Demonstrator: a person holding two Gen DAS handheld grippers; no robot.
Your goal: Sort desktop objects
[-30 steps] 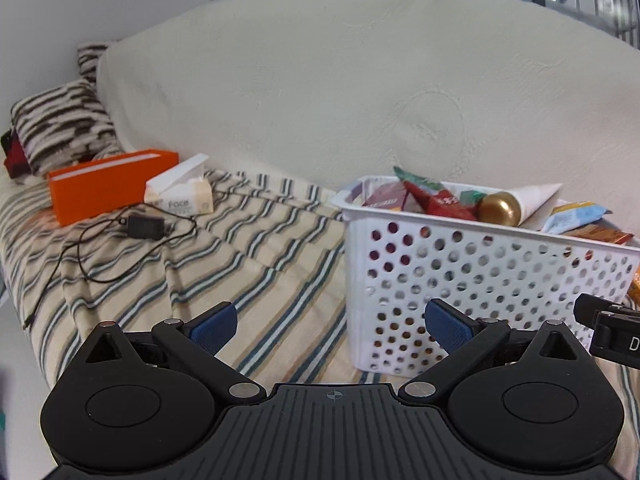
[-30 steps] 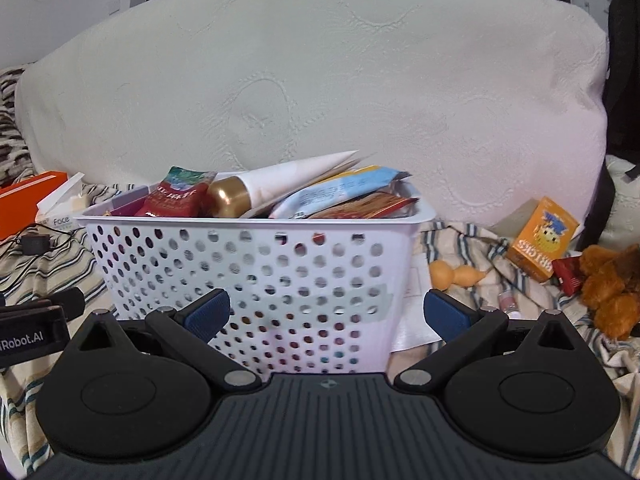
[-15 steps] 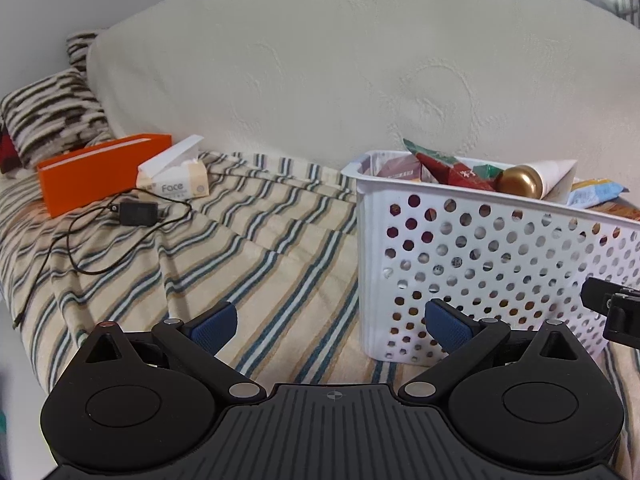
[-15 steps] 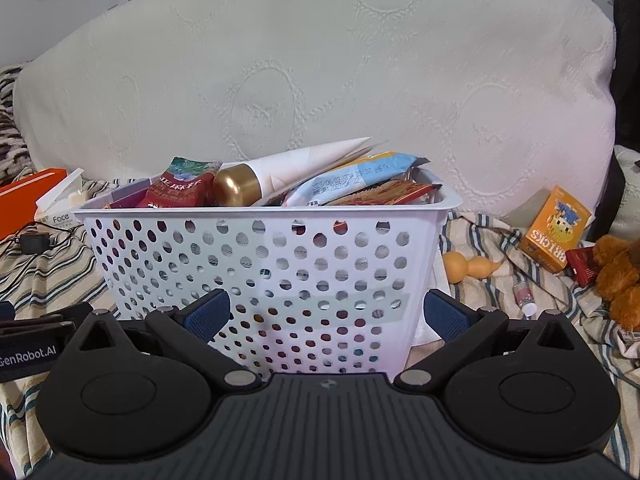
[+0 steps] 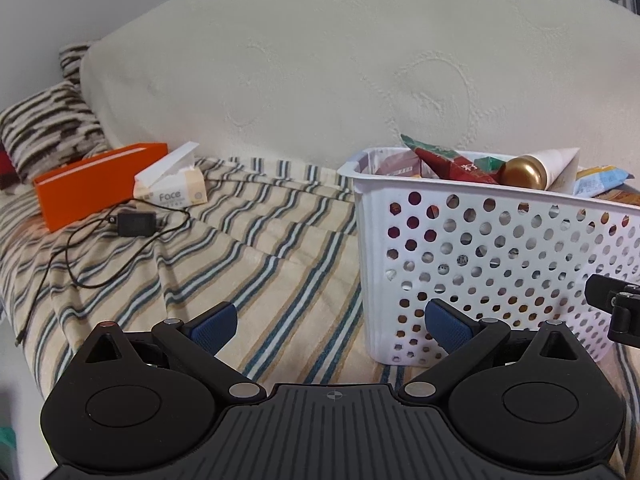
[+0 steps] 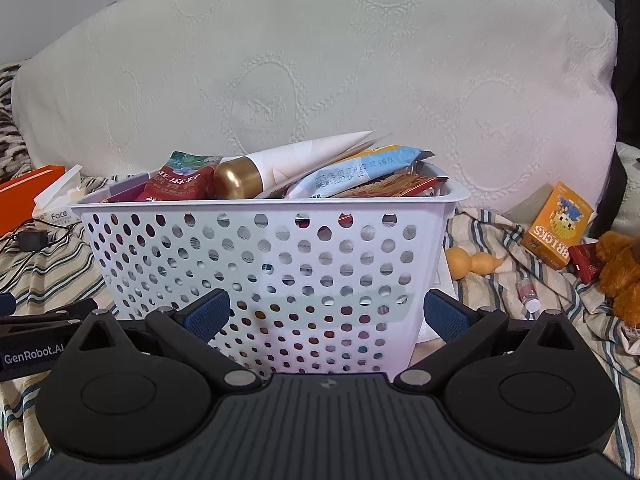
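Note:
A white perforated basket [image 6: 280, 248] stands on the striped bedsheet, packed with snack packets and a white tube with a gold cap [image 6: 236, 178]. My right gripper [image 6: 327, 314] hangs open just in front of its near wall, holding nothing. In the left wrist view the same basket [image 5: 500, 256] fills the right side, and my left gripper [image 5: 330, 322] is open and empty, its right fingertip close to the basket's left corner. Right of the basket lie an orange bricks box [image 6: 558, 226], a small orange gourd toy [image 6: 472, 262] and a small vial [image 6: 528, 294].
To the left on the sheet are an orange box [image 5: 96, 184], a tissue pack [image 5: 172, 184] and a black charger with cable [image 5: 134, 222]. A brown plush toy [image 6: 622, 268] lies far right. A white cushioned backrest [image 5: 340, 80] rises behind everything.
Both grippers have dropped lower and drawn nearer the basket, so it looks bigger and higher in both views. Both stay open.

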